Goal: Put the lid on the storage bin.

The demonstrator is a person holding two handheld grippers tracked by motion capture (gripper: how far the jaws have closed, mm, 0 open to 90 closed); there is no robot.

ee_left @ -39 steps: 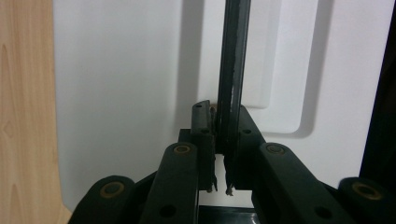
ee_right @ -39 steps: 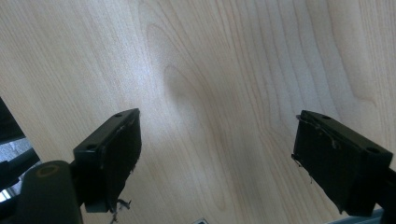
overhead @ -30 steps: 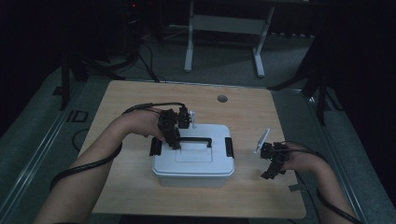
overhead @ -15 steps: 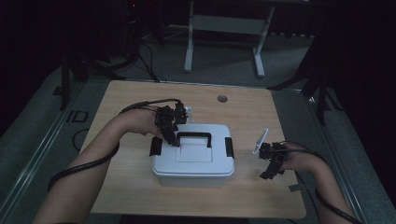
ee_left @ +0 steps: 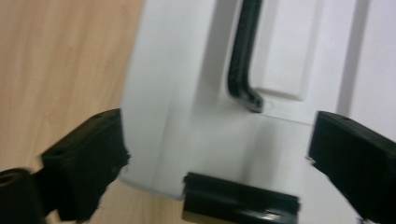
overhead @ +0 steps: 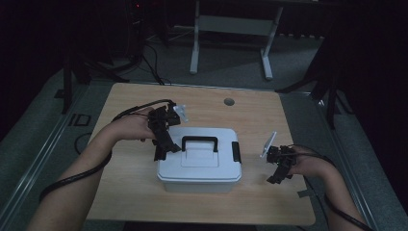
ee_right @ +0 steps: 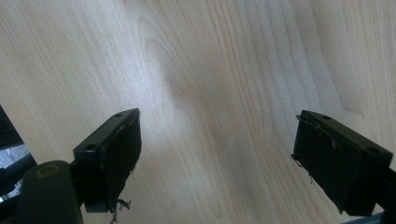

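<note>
The left gripper [overhead: 162, 151] has just spread its jaws wide, and the white box [overhead: 199, 161] sits just beyond them, its black latch [ee_left: 240, 199] between the tips, unclamped. The right gripper [overhead: 278, 175], well clear of the box, holds its jaws apart over bare table [ee_right: 210, 70].

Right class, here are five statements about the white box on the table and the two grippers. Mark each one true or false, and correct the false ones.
1. The white box has a black handle on its lid. True.
2. The left gripper is clamped on the handle. False: its jaws stand open over the box's left end, beside the latch, having just opened.
3. The right gripper hangs over bare table, right of the box. True.
4. The right gripper holds a latch. False: its jaws are open with nothing between them.
5. The lid lies beside the box. False: it sits on the box.
</note>
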